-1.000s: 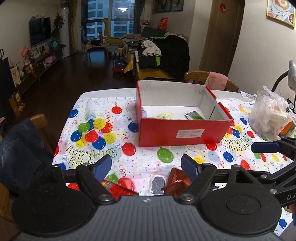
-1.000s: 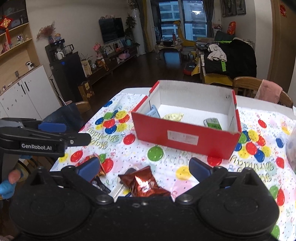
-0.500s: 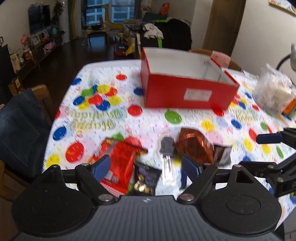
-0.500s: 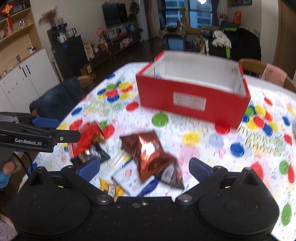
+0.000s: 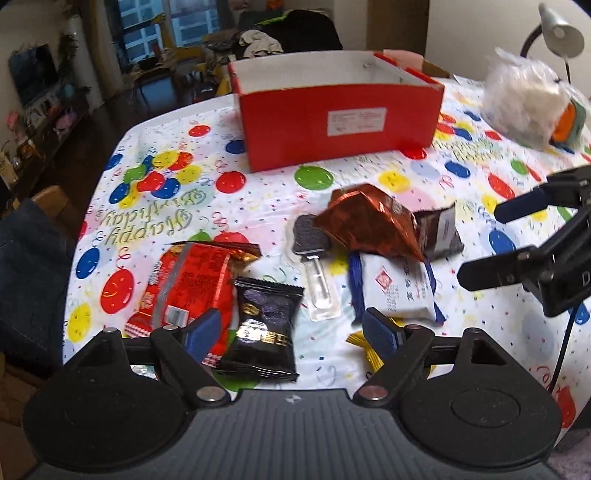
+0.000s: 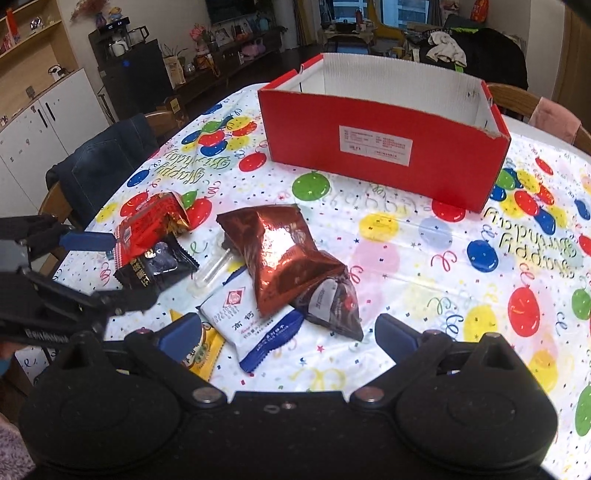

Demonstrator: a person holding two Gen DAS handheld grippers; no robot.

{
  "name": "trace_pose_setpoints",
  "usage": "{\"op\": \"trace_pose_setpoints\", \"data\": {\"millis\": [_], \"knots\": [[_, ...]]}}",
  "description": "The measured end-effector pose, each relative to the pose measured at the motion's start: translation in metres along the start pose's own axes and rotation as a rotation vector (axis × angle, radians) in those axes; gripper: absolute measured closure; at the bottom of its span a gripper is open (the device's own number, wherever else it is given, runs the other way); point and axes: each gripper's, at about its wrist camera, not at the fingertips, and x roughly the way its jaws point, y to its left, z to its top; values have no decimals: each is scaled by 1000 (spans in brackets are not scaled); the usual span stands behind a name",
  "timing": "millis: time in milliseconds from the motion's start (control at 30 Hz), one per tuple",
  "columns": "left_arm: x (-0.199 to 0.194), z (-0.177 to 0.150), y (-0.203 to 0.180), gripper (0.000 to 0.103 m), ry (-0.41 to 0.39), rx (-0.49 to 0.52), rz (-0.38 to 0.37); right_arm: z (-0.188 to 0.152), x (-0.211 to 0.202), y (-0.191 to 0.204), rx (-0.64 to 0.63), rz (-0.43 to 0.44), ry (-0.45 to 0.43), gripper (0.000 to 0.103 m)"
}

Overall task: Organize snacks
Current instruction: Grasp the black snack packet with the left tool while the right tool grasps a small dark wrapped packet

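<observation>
Both tools hang spread wide and empty over a heap of snacks on the tabletop [image 5: 258, 206]. The left tool [image 5: 291, 330] brackets a black packet [image 5: 264, 332], with a red packet [image 5: 188, 288] at its 10 o'clock, touching the black one's edge. The right tool [image 6: 290, 330] brackets a white-and-blue packet [image 6: 255, 326]; a shiny brown bag [image 6: 284, 254] lies across that packet's far end, and a dark packet [image 6: 334, 304] pokes out from under the bag at 1 o'clock. A clear tube with a dark cap [image 5: 314, 266] sits between the red packet and the brown bag, and a yellow packet [image 6: 203, 350] lies partly hidden behind the right tool's left finger. The red box [image 6: 384, 147] stands well apart at 12 o'clock from the heap, with bare balloon-print cloth between; its near wall hides the inside in both views. The left view alone shows a white plastic bag [image 5: 524, 103] and a lamp [image 5: 557, 29] at 2 o'clock, plus the right tool entering at 3 o'clock. The right view alone shows a chair draped with a denim jacket [image 6: 107, 162] at 10 o'clock, cabinets [image 6: 33, 136] behind it, and the left tool at 9 o'clock over the red packet.
</observation>
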Motion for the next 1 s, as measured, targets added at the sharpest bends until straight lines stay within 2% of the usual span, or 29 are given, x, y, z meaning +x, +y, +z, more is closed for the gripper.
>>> {"op": "trace_pose_setpoints", "data": {"millis": [100, 233, 367, 500, 633, 733, 867, 1000], "knots": [[8, 0, -1, 29, 21, -2, 4, -1, 3, -2, 3, 3, 9, 5], [20, 2, 5, 32, 50, -31, 25, 0, 7, -7, 19, -7, 14, 10], [29, 3, 8, 37, 72, -46, 39, 5, 16, -12, 20, -28, 19, 20], [36, 4, 9, 38, 93, -51, 59, 9, 25, -17, 13, -53, 19, 29], [42, 5, 10, 47, 112, -58, 75, 13, 35, -23, 23, -61, 29, 35], [45, 5, 11, 50, 121, -61, 78, 15, 42, -27, 41, -51, 48, 41], [47, 6, 12, 58, 134, -78, 72, 16, 49, -32, 75, -46, 60, 55], [47, 6, 12, 61, 137, -93, 69, 16, 50, -36, 108, -14, 65, 59]]}}
